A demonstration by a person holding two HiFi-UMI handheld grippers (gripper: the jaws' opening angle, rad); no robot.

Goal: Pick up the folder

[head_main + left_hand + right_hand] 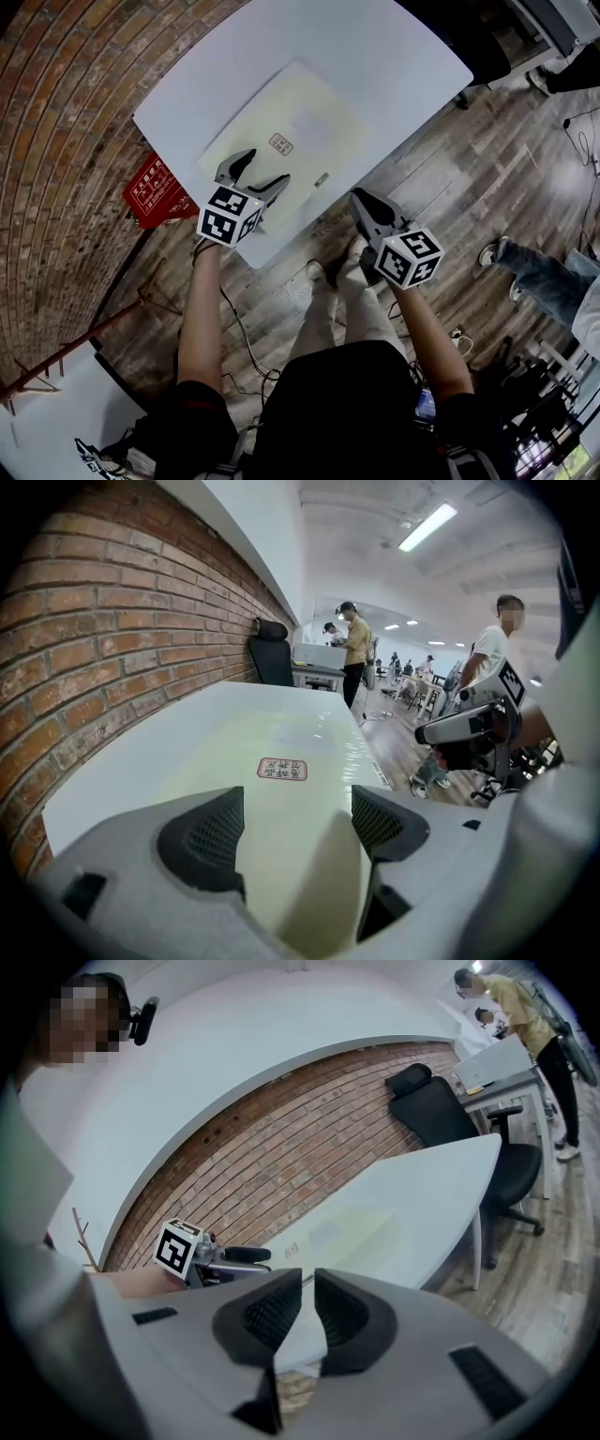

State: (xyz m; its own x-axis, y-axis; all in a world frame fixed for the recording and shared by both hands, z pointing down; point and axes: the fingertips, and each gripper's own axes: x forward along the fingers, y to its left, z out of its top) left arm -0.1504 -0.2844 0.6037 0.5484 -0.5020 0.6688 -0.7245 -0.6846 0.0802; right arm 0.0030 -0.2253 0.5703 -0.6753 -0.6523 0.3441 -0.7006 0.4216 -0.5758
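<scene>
Fingers (202, 841) of the left gripper (295, 827) stand wide apart and grip nothing. The cream folder (281, 742) shows in the gap between them, and whether they touch it cannot be told. Fingers (272, 1316) of the right gripper (307, 1312) are closed together, with nothing between them.

The folder lies flat on the white worktop (394, 56), towards the edge on the person's side. The head view alone shows its whole outline. In that view the left gripper is over the folder's near part, and the right gripper is past the worktop's near edge, above the wooden floor (450, 187).

The left gripper view shows the red-bordered label (282, 769) on the folder more clearly. It also shows the brick wall (112, 649) along the worktop's left edge, and people standing (356, 658) in the room beyond.

The right gripper view looks across the worktop from the side. It shows the left gripper's marker cube (178, 1246) and a black office chair (441, 1110) at the worktop's far end.

Only the head view shows a red sign (157, 192) on the floor beside the wall.
</scene>
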